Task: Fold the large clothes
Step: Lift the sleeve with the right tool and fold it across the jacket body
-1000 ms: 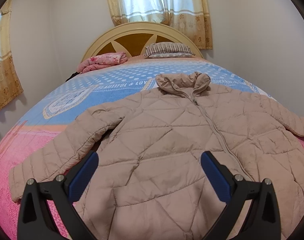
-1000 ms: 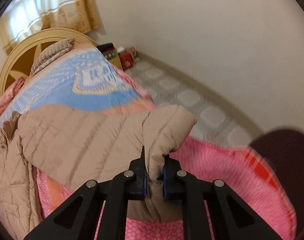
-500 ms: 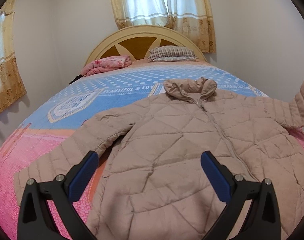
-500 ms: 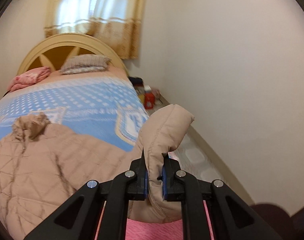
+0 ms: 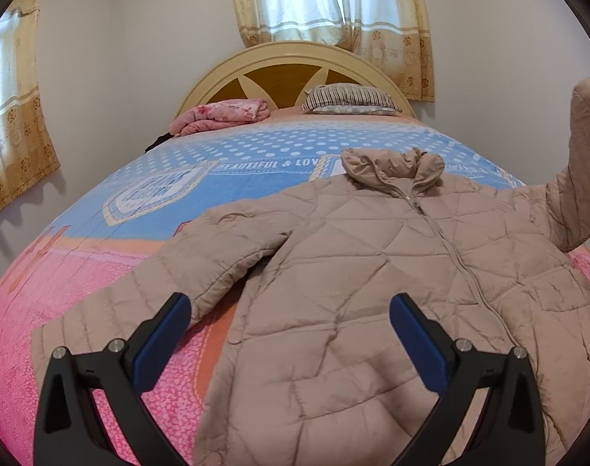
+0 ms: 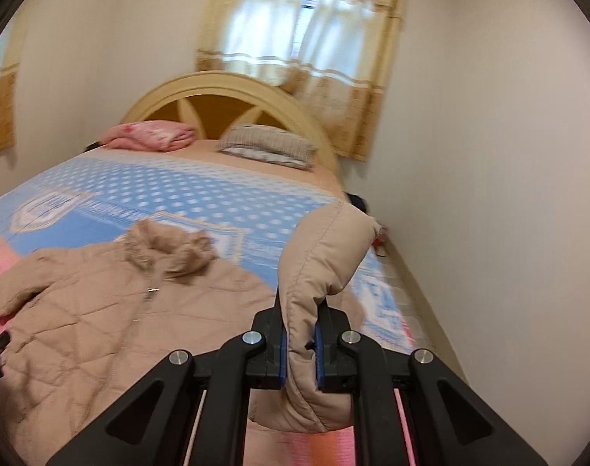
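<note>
Bed (image 5: 256, 155) fills my view, wall close along right edge, plenty of bare blanket toward headboard (image 5: 291, 66). Beige puffer jacket (image 5: 353, 272) spread flat near foot end, zipper up, its one sleeve lying out flat to the left. My right tongs (image 6: 299, 343) clamped on other sleeve's cuff (image 6: 314, 272), lifted off bed. Left tongs (image 5: 291, 334) wide apart, holding nothing, above hem.

White walls (image 5: 489, 58), a curtained window (image 5: 326, 0) above the arched headboard (image 5: 287, 58); the bed (image 5: 256, 155) carries a blue-and-pink cover, daylight behind.
</note>
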`<state>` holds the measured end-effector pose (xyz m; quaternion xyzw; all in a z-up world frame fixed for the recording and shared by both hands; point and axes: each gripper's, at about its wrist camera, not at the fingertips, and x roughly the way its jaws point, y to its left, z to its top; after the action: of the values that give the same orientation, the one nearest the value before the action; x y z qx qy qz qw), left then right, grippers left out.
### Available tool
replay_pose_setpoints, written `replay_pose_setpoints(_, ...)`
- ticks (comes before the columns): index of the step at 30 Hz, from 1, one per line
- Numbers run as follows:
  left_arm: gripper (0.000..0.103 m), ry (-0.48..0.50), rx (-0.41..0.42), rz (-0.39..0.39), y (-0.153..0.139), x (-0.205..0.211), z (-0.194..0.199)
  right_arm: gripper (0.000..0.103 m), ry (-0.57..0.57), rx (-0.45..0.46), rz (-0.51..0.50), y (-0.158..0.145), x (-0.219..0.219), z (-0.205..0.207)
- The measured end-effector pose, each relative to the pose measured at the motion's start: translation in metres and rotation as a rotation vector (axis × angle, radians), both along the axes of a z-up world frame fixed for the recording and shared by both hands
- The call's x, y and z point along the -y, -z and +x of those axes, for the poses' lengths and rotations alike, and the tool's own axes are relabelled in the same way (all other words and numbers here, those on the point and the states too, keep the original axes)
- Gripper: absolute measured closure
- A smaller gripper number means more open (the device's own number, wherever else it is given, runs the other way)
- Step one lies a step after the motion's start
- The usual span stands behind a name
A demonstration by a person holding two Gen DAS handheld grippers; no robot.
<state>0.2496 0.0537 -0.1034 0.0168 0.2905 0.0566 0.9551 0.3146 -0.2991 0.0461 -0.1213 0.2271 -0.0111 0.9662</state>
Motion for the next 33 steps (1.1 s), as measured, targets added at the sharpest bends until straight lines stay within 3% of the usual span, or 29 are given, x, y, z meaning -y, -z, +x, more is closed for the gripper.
replay_pose_setpoints(13,0.0,-0.036,0.022,0.0,-0.007,-0.025,0.0,0.094,-0.212,-0.045,-0.041,0.035,-0.116,0.017)
replay_pose_setpoints(27,0.0,-0.112,0.008,0.038,-0.008,-0.059,0.001,0.094,-0.321,-0.204,-0.042,0.139,-0.209,0.053)
replay_pose_setpoints(33,0.0,-0.115,-0.003,0.071,-0.01,-0.058,0.005,0.093,-0.356,-0.331,-0.001,0.18,-0.233,0.072)
